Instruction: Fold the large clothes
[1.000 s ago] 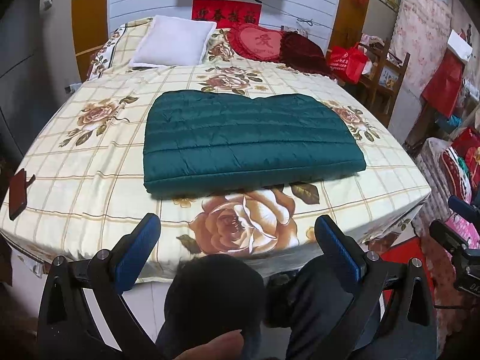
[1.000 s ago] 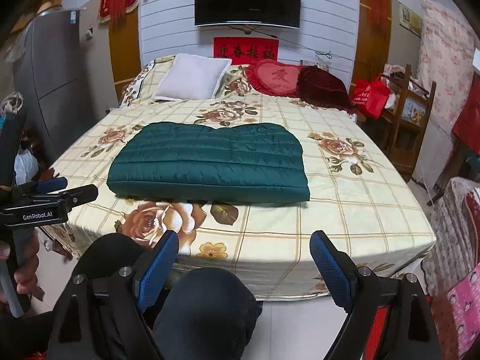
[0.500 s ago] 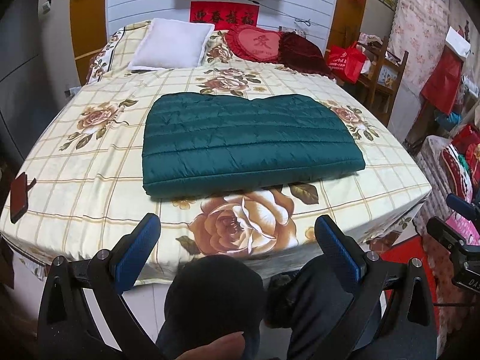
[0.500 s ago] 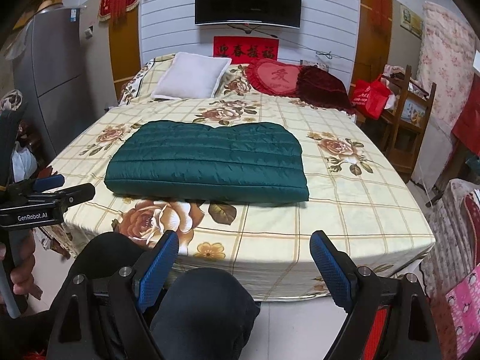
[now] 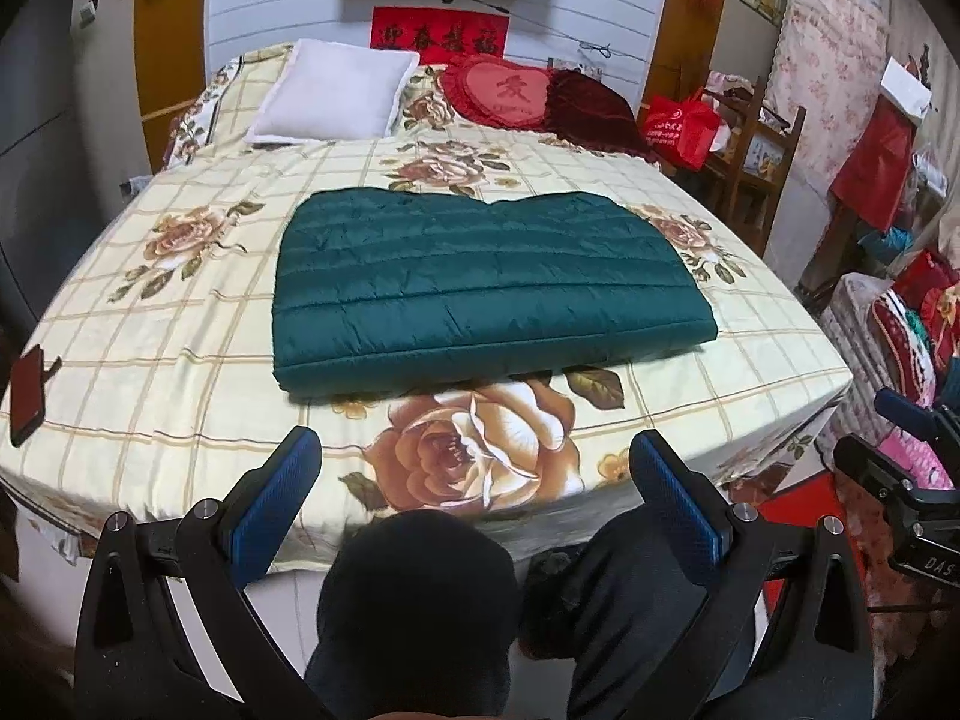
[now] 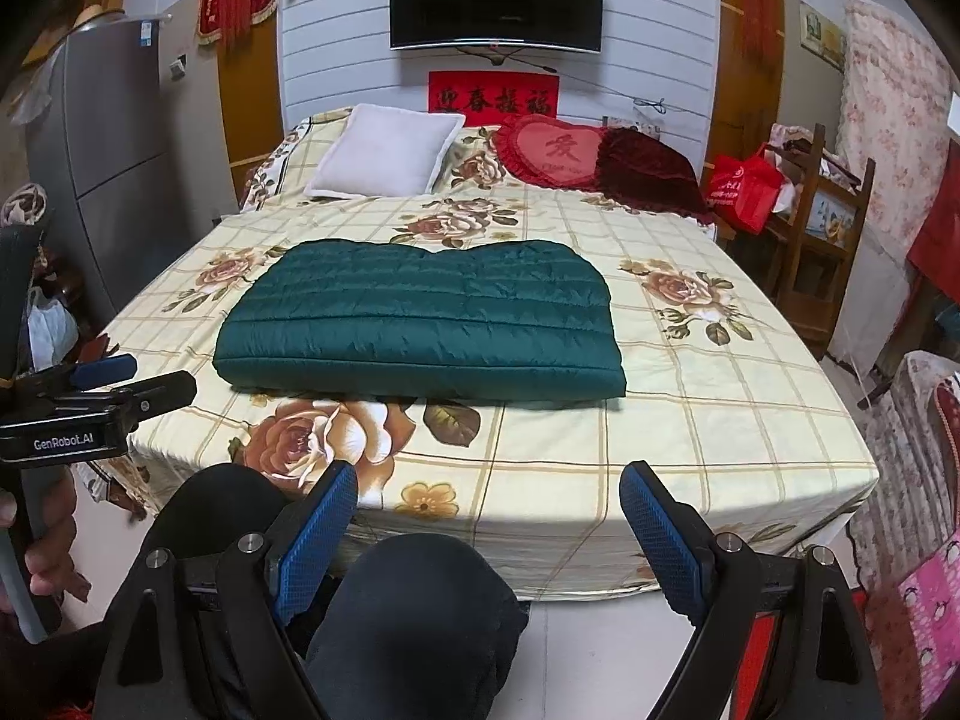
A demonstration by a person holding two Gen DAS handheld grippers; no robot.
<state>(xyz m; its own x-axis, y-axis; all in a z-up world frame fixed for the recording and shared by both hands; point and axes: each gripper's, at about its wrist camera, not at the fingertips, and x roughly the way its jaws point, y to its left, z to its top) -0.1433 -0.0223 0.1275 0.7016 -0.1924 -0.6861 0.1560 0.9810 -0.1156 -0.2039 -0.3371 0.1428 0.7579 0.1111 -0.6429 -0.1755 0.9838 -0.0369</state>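
Left wrist view: left gripper (image 5: 474, 456) held wide apart, empty, above dark-trousered knees (image 5: 420, 588), short of the bed (image 5: 150, 324). Green quilted garment (image 5: 486, 288) folded flat mid-bed, clear of both tools. Dark phone (image 5: 27, 390) at the bed's left edge.

Right wrist view: right gripper (image 6: 489, 492) likewise spread, nothing between the blue pads (image 6: 318, 528). Same garment (image 6: 420, 324) folded on the floral sheet, well short of the white pillow (image 6: 387, 150).
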